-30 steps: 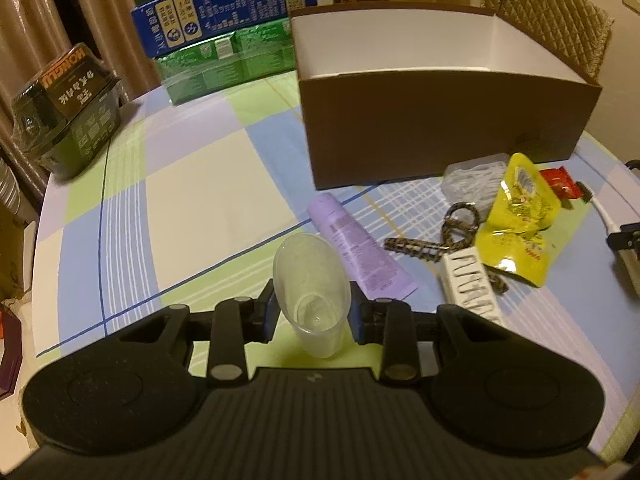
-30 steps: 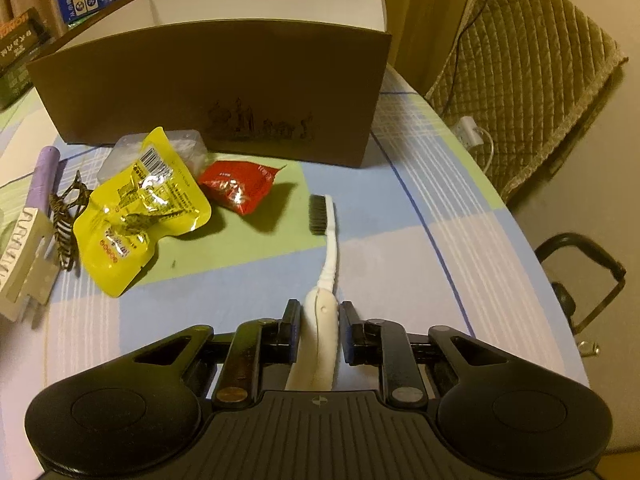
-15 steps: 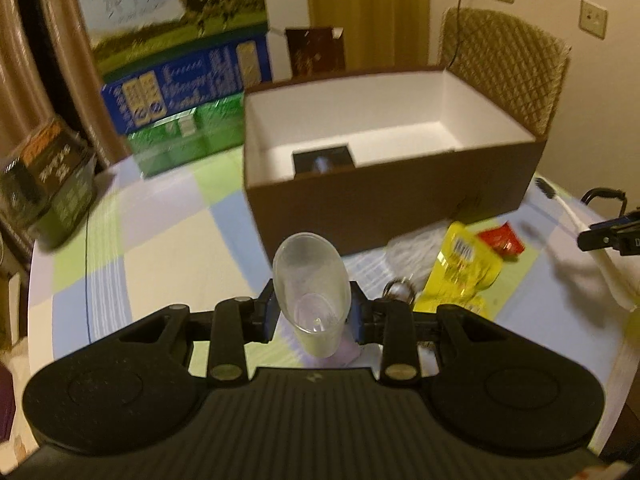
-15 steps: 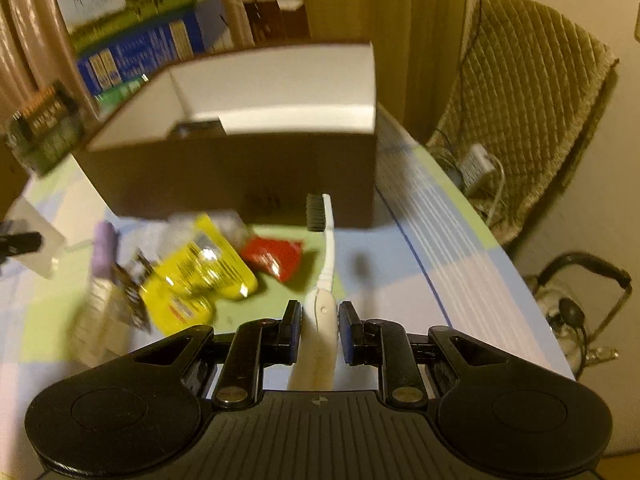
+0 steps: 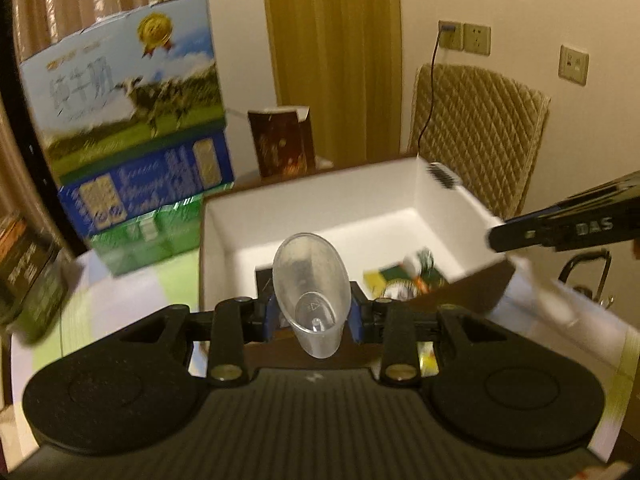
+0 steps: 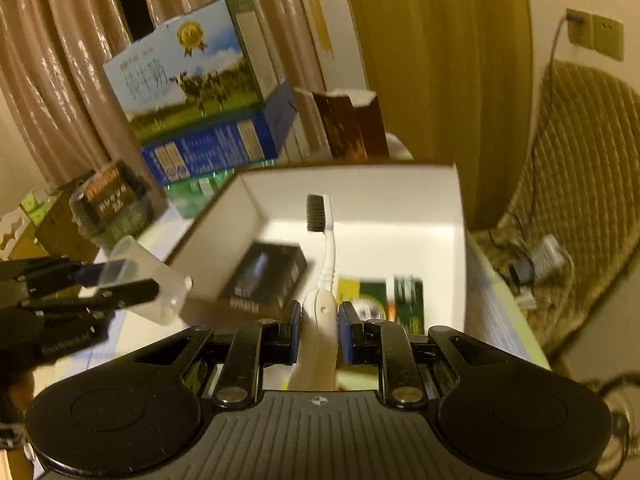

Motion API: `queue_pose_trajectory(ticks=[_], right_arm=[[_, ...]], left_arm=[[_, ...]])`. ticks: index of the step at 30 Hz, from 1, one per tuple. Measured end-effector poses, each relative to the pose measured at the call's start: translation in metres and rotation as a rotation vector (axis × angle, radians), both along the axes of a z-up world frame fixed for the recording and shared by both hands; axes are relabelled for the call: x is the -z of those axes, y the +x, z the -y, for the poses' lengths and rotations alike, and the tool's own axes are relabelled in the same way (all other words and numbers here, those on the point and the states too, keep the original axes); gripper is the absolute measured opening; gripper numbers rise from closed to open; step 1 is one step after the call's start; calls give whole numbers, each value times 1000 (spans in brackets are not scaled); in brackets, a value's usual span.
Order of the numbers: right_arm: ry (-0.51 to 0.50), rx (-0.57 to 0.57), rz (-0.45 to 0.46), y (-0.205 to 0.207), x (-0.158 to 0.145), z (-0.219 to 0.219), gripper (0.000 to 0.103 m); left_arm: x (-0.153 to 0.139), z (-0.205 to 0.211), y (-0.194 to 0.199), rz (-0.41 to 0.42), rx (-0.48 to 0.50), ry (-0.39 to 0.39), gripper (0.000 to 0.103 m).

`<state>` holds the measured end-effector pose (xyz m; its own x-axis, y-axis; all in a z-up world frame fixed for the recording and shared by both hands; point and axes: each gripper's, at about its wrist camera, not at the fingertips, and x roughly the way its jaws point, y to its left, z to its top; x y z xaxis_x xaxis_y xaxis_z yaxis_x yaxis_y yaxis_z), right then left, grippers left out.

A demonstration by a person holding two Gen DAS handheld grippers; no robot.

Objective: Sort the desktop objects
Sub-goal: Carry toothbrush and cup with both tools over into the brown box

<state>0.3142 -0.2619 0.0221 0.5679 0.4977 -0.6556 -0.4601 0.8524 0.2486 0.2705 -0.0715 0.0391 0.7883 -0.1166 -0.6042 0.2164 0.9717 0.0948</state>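
Observation:
My left gripper (image 5: 314, 314) is shut on a clear plastic cup (image 5: 310, 288) and holds it in the air just before the near wall of the brown cardboard box (image 5: 224, 264). My right gripper (image 6: 319, 330) is shut on a white toothbrush (image 6: 326, 248) with black bristles, held above the box's (image 6: 400, 200) white inside. The left gripper with the cup also shows in the right wrist view (image 6: 120, 284). The right gripper also shows in the left wrist view (image 5: 560, 228). A black packet (image 6: 266, 276) and green-yellow packets (image 6: 384, 296) lie in the box.
Stacked milk cartons (image 5: 132, 136) stand behind the box at the left. A dark package (image 5: 28, 276) sits at the table's left edge. A quilted chair (image 5: 476, 136) stands behind the table at the right. A brown bag (image 5: 282, 144) stands behind the box.
Both grippers have risen and moved forward from the table toward the box. The cup and toothbrush went with them, and the box's inside now shows from above.

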Motion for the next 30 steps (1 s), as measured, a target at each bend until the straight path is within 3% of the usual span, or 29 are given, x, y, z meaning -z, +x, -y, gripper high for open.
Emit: queue_pose_trajectory(ticks=[10, 30], right_arm=[[-3, 24, 2, 79, 6, -26, 17], [-92, 71, -144, 150, 86, -29, 17]], left_arm=[[-2, 21, 75, -20, 32, -51, 29], [86, 37, 169, -308, 45, -56, 29]])
